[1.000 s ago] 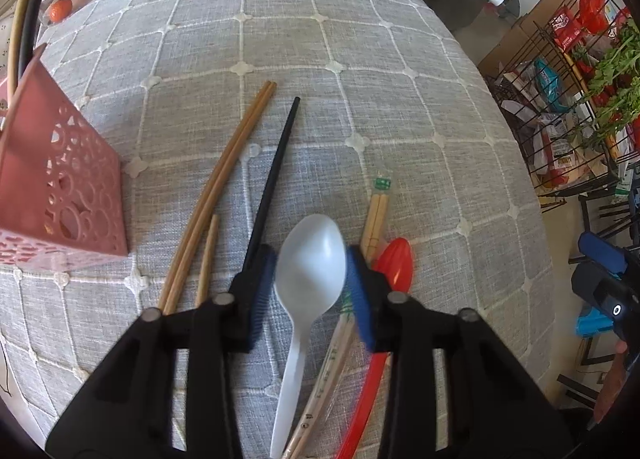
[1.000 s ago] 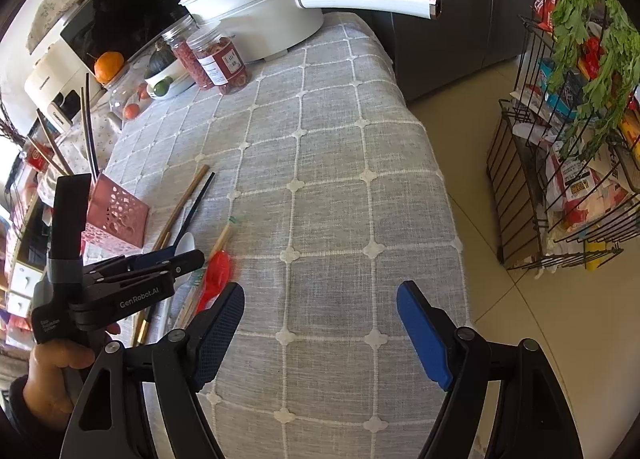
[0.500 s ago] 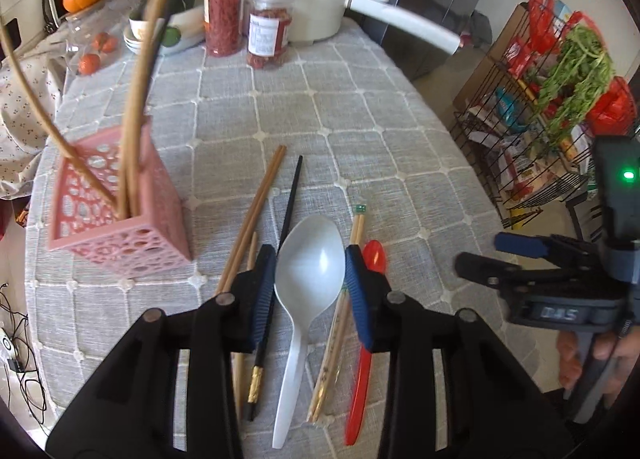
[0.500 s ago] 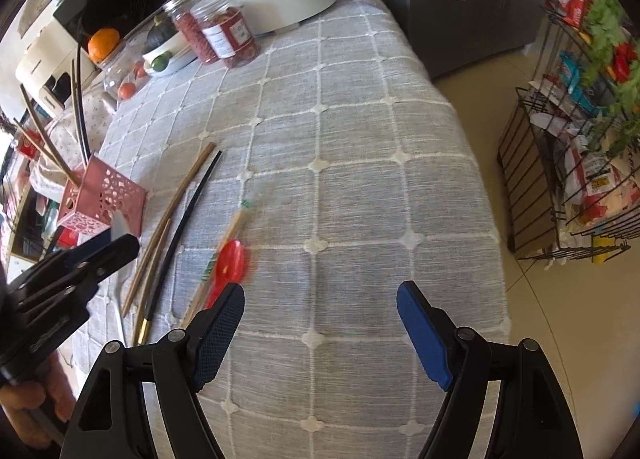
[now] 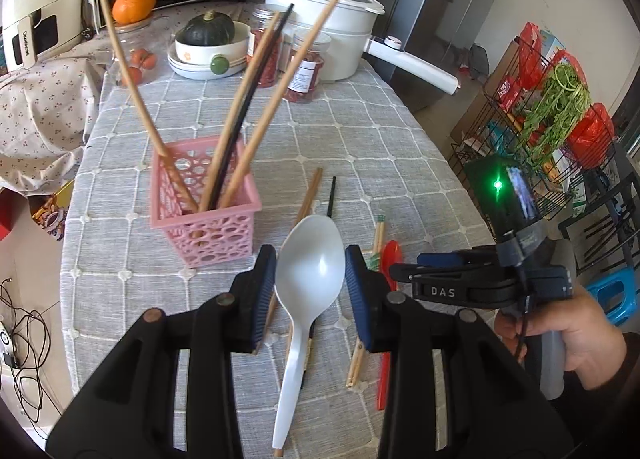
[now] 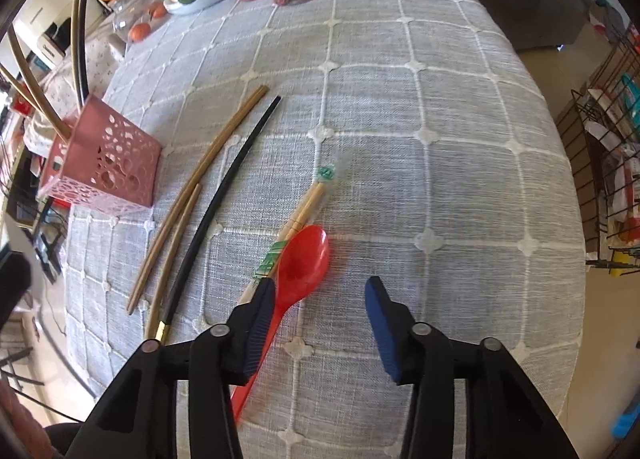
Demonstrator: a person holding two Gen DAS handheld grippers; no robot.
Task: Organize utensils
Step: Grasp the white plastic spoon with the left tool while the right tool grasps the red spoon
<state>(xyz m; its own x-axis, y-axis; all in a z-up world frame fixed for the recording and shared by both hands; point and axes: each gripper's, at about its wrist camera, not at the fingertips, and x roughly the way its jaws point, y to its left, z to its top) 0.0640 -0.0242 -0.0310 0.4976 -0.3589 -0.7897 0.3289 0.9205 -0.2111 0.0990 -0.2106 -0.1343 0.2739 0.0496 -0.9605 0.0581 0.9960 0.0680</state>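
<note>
The left claw [image 5: 311, 283] is squeezing the white spoon [image 5: 309, 283] by its bowl, holding it up above the worktop [image 5: 360, 139] beside the pink basket [image 5: 206, 215]. The right claw [image 6: 320, 315] is hanging wide apart over the red spoon [image 6: 298, 267], which is lying near the worktop's front edge, touching the wrapped chopsticks [image 6: 304, 211].

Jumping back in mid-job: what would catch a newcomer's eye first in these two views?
The white spoon, gripped at its bowl by the left tongs and lifted above the table. Beyond it to the left, the pink basket bristles with upright chopsticks. In the right wrist view, the open right tongs hover over the red spoon lying on the grey checked cloth.
</note>
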